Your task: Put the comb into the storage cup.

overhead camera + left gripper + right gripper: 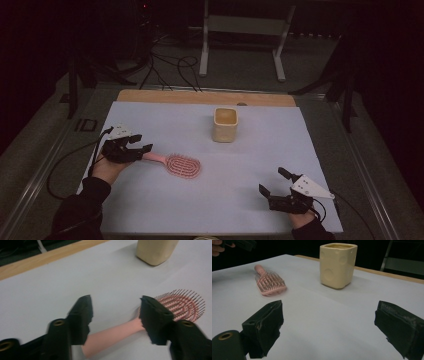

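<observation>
From the high view, a pale sheet [250, 165] covers the worktop [200, 96]. A pink brush [177, 163] lies flat on the sheet, left of the middle, with its bristles up. Its handle points left. The left hand-held gripper [141, 144] sits at the end of that handle, and its jaws are apart. A yellow cup [225, 125] stands upright behind the brush, near the far edge. The right hand-held gripper [272, 182] is near the front right corner, well apart from the brush and cup. Its jaws are apart too.

In the left gripper view, the left hand-held gripper [115, 312] is wide open. The brush [120, 332] handle lies between the two jaws, low down. I cannot tell if a jaw touches it. The bristles show past the right jaw. The bottom of the cup [155, 251] is at the top.

In the right gripper view, the right hand-held gripper [329, 322] is wide open with bare sheet [324, 312] between its jaws. The brush [268, 281] lies farther off on the left. The cup [337, 265] stands farther off near the middle.
</observation>
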Demonstrator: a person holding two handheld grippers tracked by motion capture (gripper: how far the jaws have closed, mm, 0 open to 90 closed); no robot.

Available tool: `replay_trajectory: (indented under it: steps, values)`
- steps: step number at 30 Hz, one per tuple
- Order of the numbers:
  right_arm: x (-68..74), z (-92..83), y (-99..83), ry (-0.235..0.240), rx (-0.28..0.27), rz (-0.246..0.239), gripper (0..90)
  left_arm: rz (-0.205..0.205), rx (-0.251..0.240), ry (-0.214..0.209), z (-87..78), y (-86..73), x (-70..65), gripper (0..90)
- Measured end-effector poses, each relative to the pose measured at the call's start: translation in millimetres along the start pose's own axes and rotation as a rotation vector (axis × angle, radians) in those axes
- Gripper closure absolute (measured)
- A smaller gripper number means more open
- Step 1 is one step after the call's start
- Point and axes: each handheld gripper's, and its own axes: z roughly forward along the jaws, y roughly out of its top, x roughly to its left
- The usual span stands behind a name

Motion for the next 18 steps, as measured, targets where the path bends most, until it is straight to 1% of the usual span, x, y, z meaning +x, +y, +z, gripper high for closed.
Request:
replay_trajectory:
  steps: [3,4,5,6,7,9,10,13,14,16,18]
  values:
    - [0.3,0.0,-0.1,0.002,0.002,-0.002,8.0,-0.002,0.009,-0.001,2.4,-0.3,0.9,54.8]
    - [0.1,0.0,0.1,0.002,-0.001,-0.008,8.0,0.006,0.023,0.002,5.0,0.0,1.5,54.8]
    - [0.3,0.3,0.0,0.004,0.001,-0.002,8.1,0.006,0.025,0.002,6.0,-0.1,1.6,59.4]
    - [0.5,0.5,-0.2,0.007,0.004,0.001,8.0,0.007,0.031,0.01,7.5,-0.1,1.7,60.9]
    - [0.7,0.7,-0.4,0.009,0.007,0.002,8.0,0.005,0.037,0.003,9.1,-0.2,2.3,63.5]
    - [1.1,0.9,-0.3,0.01,0.008,-0.002,8.0,0.017,0.053,0.012,12.6,-0.4,2.3,67.1]
    - [1.1,1.1,-0.3,0.011,0.007,-0.002,8.0,0.014,0.055,0.003,14.2,-0.7,2.5,70.8]
    - [1.0,1.3,-0.6,0.012,0.01,-0.005,8.0,0.012,0.071,0.005,18.2,-1.3,3.4,78.7]
    - [1.4,1.0,-0.3,0.015,0.007,0.0,8.1,0.013,0.075,0.011,19.2,-1.4,3.6,80.1]
    - [0.8,0.8,-0.2,0.013,0.004,-0.003,8.1,0.011,0.081,0.009,21.7,-1.4,5.1,86.0]
    - [0.5,0.9,-0.7,0.014,0.008,0.0,8.0,0.012,0.085,0.008,24.1,-1.3,6.2,89.8]
